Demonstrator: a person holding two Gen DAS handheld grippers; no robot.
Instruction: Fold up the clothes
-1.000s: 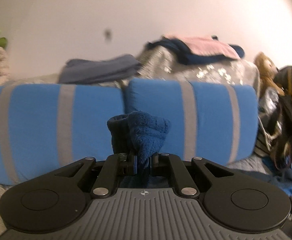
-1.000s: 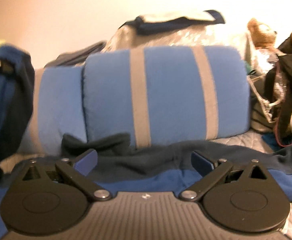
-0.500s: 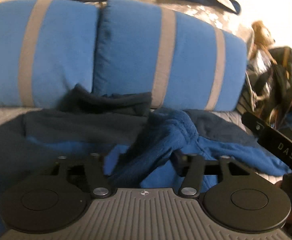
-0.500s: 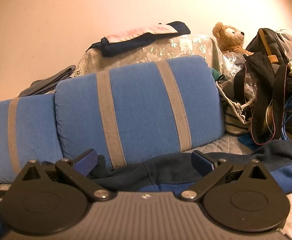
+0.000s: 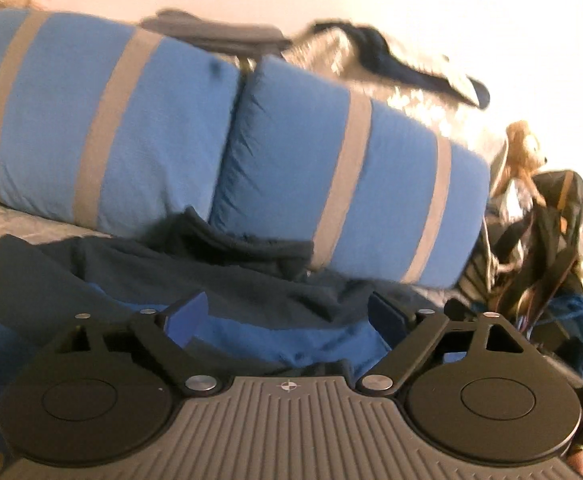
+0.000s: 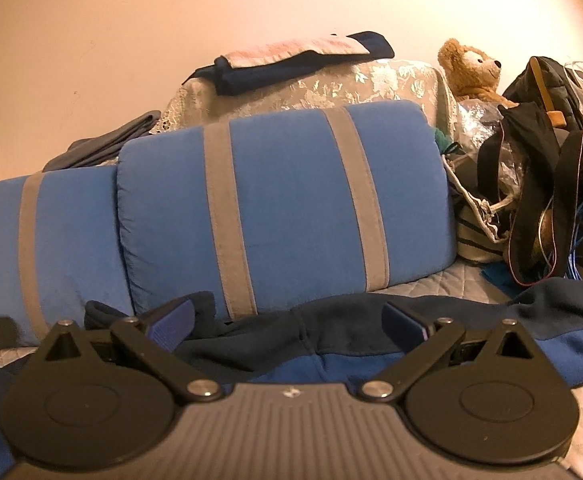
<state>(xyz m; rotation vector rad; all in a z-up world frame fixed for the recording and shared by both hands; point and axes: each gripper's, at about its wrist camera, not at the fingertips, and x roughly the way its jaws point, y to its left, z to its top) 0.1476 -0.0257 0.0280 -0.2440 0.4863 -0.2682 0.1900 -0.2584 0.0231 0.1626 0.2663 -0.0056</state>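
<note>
A fleece top in navy and bright blue [image 5: 251, 300] lies spread on the grey quilted bed, its dark collar against the blue pillows. My left gripper [image 5: 287, 316] hovers just above its middle, jaws wide open with nothing between them. In the right wrist view the same fleece top [image 6: 331, 336] stretches across under my right gripper [image 6: 287, 320], which is also open and empty, and one sleeve runs off to the right [image 6: 563, 320].
Two blue pillows with grey stripes [image 6: 283, 208] stand behind the garment. Folded clothes [image 6: 291, 60] rest on a lace-covered mound behind them. A teddy bear [image 6: 471, 68] and dark bags with cords [image 6: 543, 184] crowd the right. Grey quilt [image 6: 431, 284] shows beside the pillows.
My left gripper held a bunch of the blue fleece, lowered it onto the bed and opened, letting it go. The right gripper stayed open and shifted its view slightly.
</note>
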